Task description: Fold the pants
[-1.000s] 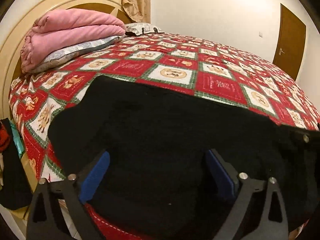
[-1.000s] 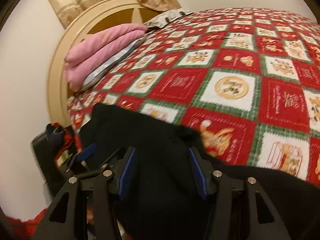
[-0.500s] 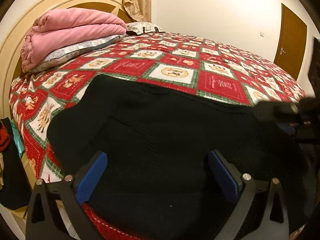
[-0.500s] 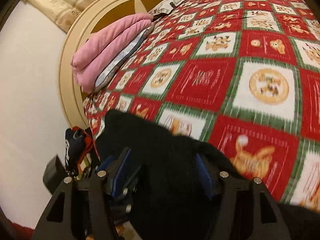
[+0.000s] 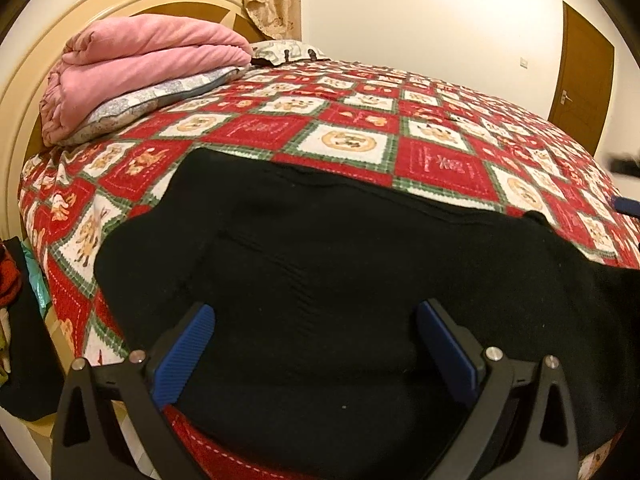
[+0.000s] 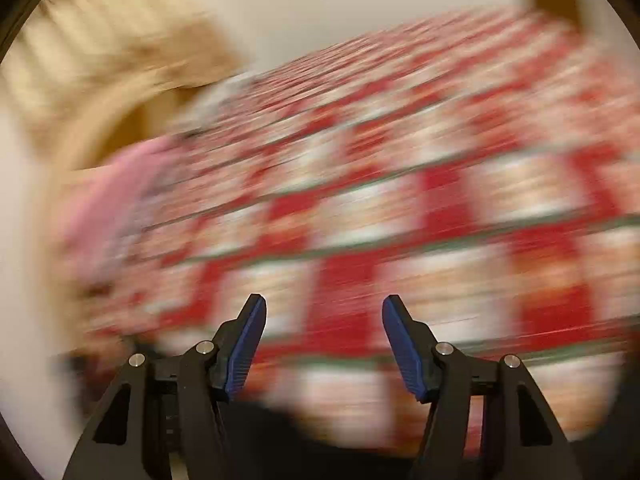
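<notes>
The black pants (image 5: 320,264) lie spread across the near edge of the bed, reaching from the left side to the right edge of the left wrist view. My left gripper (image 5: 316,312) is open, its blue pads wide apart over the cloth, holding nothing. My right gripper (image 6: 324,308) is open and empty above the quilt; its view is heavily motion-blurred, with only a dark strip of the pants (image 6: 272,420) low in the frame. A blurred part of the right gripper shows at the far right of the left wrist view (image 5: 624,168).
The bed has a red, white and green patchwork quilt (image 5: 352,120). A folded pink blanket (image 5: 140,60) on a pillow lies by the cream headboard (image 5: 24,92). A brown door (image 5: 580,92) is at the back right. Dark clutter (image 5: 16,320) sits beside the bed on the left.
My right gripper has let go of the pants, opened wider and swung up and away fast over the quilt. The pants' right part now lies flat. My left gripper has barely moved.
</notes>
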The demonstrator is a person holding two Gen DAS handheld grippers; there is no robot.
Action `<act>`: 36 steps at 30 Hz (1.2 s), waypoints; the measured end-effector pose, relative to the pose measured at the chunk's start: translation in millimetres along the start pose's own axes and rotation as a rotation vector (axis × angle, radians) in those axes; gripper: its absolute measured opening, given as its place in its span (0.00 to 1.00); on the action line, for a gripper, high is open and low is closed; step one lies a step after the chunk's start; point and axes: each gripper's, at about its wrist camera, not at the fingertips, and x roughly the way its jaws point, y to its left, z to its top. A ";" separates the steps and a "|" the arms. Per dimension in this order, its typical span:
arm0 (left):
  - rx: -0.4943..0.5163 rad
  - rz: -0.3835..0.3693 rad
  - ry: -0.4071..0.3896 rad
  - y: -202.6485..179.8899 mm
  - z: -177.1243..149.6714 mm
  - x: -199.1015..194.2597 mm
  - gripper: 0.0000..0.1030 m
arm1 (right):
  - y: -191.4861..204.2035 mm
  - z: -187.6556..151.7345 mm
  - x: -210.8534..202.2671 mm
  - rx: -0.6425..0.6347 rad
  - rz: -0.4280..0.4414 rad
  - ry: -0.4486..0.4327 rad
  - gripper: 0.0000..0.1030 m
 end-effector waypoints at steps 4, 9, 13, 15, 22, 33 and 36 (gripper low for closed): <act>-0.007 0.006 -0.003 0.4 -0.9 -0.2 1.00 | -81.2 5.4 -25.2 0.052 -0.555 -0.096 0.61; -0.015 0.020 0.003 -1.0 -0.3 -0.7 1.00 | -149.4 -1.6 10.3 0.113 -0.658 0.068 0.61; -0.015 0.023 0.011 -1.6 0.1 -0.8 1.00 | -175.3 -8.2 1.6 0.250 -0.531 0.039 0.57; -0.015 0.025 0.013 -2.3 0.2 -0.9 1.00 | -186.3 -9.5 -9.7 0.308 -0.502 0.028 0.17; -0.020 0.033 0.019 -2.1 1.1 -0.8 1.00 | -236.2 -52.3 -87.8 0.519 -0.143 -0.109 0.06; -0.029 0.038 0.041 -1.9 3.6 0.1 1.00 | -308.7 -201.5 -201.1 0.707 -0.180 -0.156 0.07; -0.017 0.039 0.049 -1.9 5.3 0.5 1.00 | -318.0 -201.6 -205.0 0.715 -0.221 -0.136 0.08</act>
